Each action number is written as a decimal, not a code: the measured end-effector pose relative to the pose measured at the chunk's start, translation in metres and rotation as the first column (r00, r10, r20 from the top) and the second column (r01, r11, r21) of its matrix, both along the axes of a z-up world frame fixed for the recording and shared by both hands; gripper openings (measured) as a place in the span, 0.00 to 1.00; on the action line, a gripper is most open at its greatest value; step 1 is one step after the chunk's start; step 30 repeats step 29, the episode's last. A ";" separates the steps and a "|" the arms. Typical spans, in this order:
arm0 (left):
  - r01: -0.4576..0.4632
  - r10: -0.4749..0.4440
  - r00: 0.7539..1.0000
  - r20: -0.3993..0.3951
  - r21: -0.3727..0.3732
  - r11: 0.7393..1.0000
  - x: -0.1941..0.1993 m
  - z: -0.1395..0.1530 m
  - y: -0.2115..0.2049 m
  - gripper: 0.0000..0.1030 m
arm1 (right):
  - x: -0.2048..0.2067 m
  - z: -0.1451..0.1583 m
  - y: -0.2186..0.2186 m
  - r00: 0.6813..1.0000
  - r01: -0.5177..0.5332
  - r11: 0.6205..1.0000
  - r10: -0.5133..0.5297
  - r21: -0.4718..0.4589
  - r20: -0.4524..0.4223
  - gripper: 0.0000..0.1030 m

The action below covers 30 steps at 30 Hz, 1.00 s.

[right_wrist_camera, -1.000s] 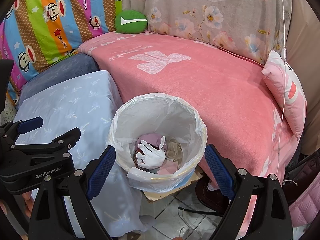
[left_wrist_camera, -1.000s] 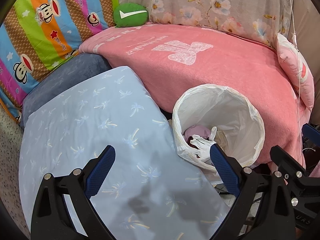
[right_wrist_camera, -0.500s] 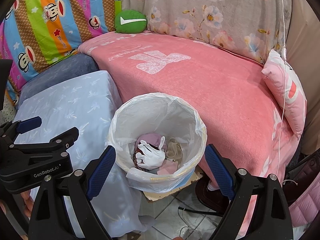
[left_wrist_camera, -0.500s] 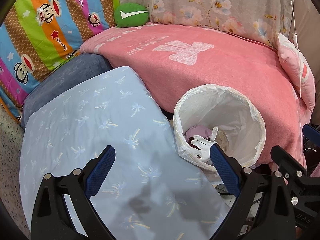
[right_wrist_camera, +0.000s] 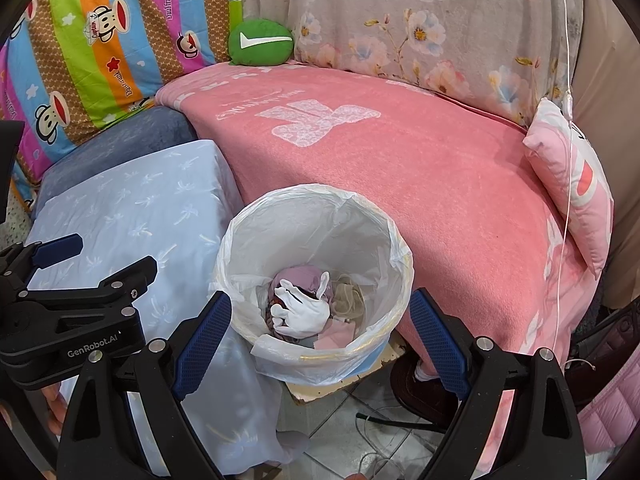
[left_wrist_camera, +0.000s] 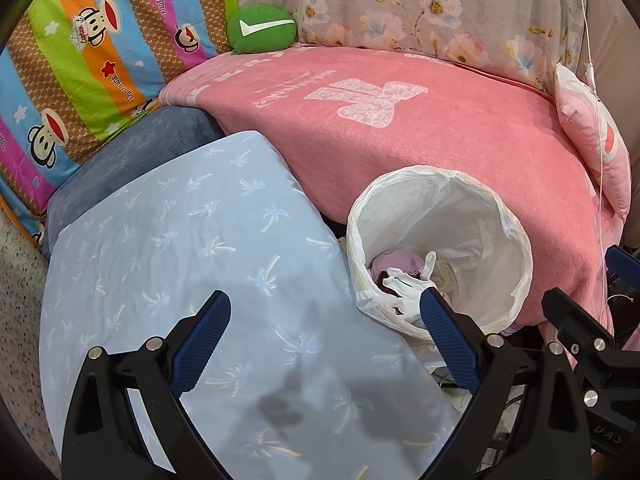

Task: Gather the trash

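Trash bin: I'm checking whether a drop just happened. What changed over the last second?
Almost nothing. The left gripper and right gripper stay open and empty, barely drifting. The white glove lies in the lined bin as before.

Domestic living space, a bedroom or sitting room. Evidence: pink blanket (right_wrist_camera: 400, 168) over a bed or sofa at 12 o'clock; cartoon-monkey striped bedding (right_wrist_camera: 100, 48) at 10 o'clock; floral fabric (right_wrist_camera: 420, 32) at 1 o'clock; lined wastebasket (right_wrist_camera: 240, 264) on tiled floor (right_wrist_camera: 340, 436) at 6 o'clock.
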State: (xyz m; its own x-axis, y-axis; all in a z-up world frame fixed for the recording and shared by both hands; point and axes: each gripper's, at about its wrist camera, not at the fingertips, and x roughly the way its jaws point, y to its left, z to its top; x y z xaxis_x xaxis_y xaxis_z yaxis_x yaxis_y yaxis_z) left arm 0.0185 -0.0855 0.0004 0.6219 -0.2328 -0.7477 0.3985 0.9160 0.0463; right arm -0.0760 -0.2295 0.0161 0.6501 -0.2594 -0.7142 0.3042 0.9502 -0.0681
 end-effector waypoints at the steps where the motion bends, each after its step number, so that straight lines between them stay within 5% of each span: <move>1: 0.000 0.000 1.000 -0.001 -0.001 1.000 0.000 0.000 0.000 0.89 | 0.000 0.000 0.000 1.000 0.000 1.000 0.000 0.000 -0.001 0.85; 30: 0.007 -0.006 1.000 -0.025 0.019 1.000 0.002 -0.008 0.005 0.89 | -0.001 -0.007 -0.002 1.000 0.009 1.000 -0.009 0.007 0.000 0.85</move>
